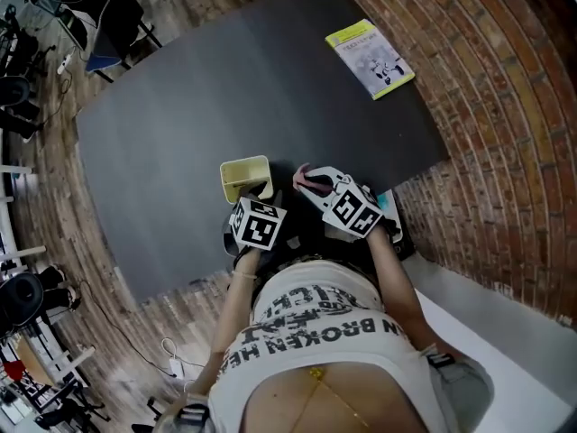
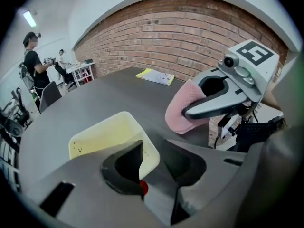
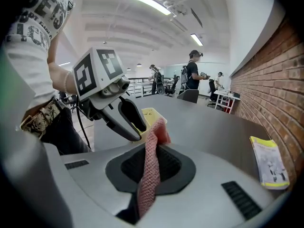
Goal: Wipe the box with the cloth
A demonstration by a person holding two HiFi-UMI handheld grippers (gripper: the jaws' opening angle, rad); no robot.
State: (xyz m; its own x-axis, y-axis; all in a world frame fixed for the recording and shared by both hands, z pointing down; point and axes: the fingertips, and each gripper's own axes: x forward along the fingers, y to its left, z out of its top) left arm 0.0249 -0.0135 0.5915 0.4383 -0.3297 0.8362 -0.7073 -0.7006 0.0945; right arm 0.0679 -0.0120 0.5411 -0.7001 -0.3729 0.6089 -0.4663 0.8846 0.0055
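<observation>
Box: a pale yellow open-topped box point(image 1: 243, 177) stands upright on the dark bench point(image 1: 225, 88), close to the near edge and in front of the person.
Box axis: it looks slightly longer than it is wide, with the long sides roughly along the near edge. The difference is small.
Cloth: a pink knitted cloth point(image 3: 151, 165) hangs in a fold above the bench, just right of the box and not touching it.
Right gripper: the right gripper point(image 3: 153, 148) has its fingers clenched on the cloth, with a tuft standing above them.
Left gripper: the left gripper point(image 2: 153, 148) has its fingers released. They straddle the box's near right wall, one inside and one outside, and there is a gap on the outer side, so the wall is not pinched.
Key relation: the box lies to the left of the cloth and a little beyond it, so the right hand is the one that wipes and the left is placed to steady the box.
Next move, judged: close the left fingers on the wall, then carry the cloth leftward onto the box's right face or rim.
Risk: the light box could slide or tip if it is wiped without being held.
</observation>
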